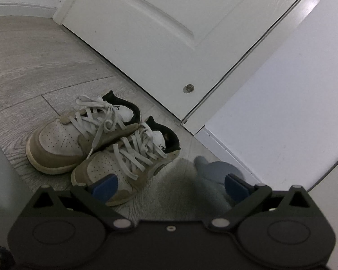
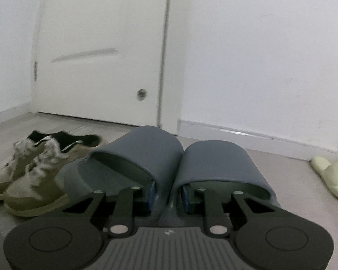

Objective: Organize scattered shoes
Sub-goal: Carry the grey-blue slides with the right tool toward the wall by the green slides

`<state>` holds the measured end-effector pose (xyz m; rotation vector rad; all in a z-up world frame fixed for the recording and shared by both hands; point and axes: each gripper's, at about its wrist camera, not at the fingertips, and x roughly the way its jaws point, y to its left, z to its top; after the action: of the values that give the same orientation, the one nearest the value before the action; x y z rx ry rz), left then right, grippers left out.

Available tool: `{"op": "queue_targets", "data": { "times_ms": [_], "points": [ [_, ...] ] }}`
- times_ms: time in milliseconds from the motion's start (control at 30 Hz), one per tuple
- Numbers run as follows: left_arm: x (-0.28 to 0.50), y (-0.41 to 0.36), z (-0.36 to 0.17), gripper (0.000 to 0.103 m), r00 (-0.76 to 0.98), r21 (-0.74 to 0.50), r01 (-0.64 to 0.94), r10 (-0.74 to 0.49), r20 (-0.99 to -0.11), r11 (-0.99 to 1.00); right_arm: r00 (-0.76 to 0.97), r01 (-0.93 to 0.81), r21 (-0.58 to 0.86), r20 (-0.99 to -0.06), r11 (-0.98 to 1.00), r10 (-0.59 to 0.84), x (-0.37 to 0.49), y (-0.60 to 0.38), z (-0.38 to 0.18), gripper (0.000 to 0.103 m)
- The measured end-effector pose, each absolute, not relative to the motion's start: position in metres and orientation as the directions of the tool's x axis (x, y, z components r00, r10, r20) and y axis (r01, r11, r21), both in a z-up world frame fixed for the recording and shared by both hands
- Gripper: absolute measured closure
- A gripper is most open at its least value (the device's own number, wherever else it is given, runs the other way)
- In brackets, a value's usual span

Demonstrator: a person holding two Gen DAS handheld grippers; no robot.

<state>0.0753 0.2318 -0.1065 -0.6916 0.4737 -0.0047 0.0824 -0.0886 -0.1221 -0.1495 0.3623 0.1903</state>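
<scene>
Grey slippers (image 2: 169, 157) point toes toward the wall; right gripper (image 2: 168, 194) pinches their touching inner sides. Left gripper (image 1: 170, 185) hangs spread wide beside the sneakers (image 1: 97, 144).

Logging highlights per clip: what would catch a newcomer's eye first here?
A pair of grey slippers fills the right wrist view, the right gripper clamped on their touching inner sides. Left of them, tan and white sneakers sit side by side before the white door. A pale green slipper lies alone at the far right.

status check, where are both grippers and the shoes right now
Left hand-held gripper open, empty, above floor beside sneakers. Right hand-held gripper pinching the inner edges of both grey slippers. Green slipper loose by wall; path clear.
</scene>
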Motion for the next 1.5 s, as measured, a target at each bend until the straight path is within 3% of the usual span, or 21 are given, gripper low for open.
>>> {"op": "queue_targets", "data": {
  "times_ms": [367, 633, 767, 1000, 1133, 1500],
  "points": [
    [0.073, 0.230, -0.105, 0.001, 0.896, -0.610, -0.146, -0.157, -0.415, 0.779, 0.947, -0.040, -0.222, -0.321, 0.974, -0.034, 0.111, -0.195, -0.101, 0.076],
    [0.073, 0.229, -0.106, 0.001, 0.892, -0.606, -0.155, -0.153, -0.426, 0.781, 0.925, 0.039, -0.241, -0.359, 0.970, -0.126, 0.121, -0.263, -0.112, 0.075],
    [0.075, 0.229, -0.107, 0.001, 0.887, -0.599, -0.163, -0.149, -0.438, 0.784, 0.905, 0.086, -0.182, -0.397, 0.980, -0.153, 0.131, -0.287, -0.124, 0.075],
    [0.078, 0.228, -0.108, 0.001, 0.881, -0.589, -0.173, -0.144, -0.451, 0.789, 0.895, 0.054, -0.172, -0.429, 0.984, -0.124, 0.143, -0.300, -0.143, 0.074],
    [0.079, 0.229, -0.109, 0.001, 0.878, -0.590, -0.174, -0.147, -0.455, 0.789, 0.869, 0.019, -0.058, -0.494, 0.998, -0.046, 0.143, -0.320, -0.151, 0.073],
    [0.087, 0.227, -0.112, 0.001, 0.863, -0.568, -0.200, -0.131, -0.487, 0.798, 0.855, -0.075, -0.068, -0.518, 0.995, 0.029, 0.152, -0.301, -0.157, 0.072]
  ]
}}
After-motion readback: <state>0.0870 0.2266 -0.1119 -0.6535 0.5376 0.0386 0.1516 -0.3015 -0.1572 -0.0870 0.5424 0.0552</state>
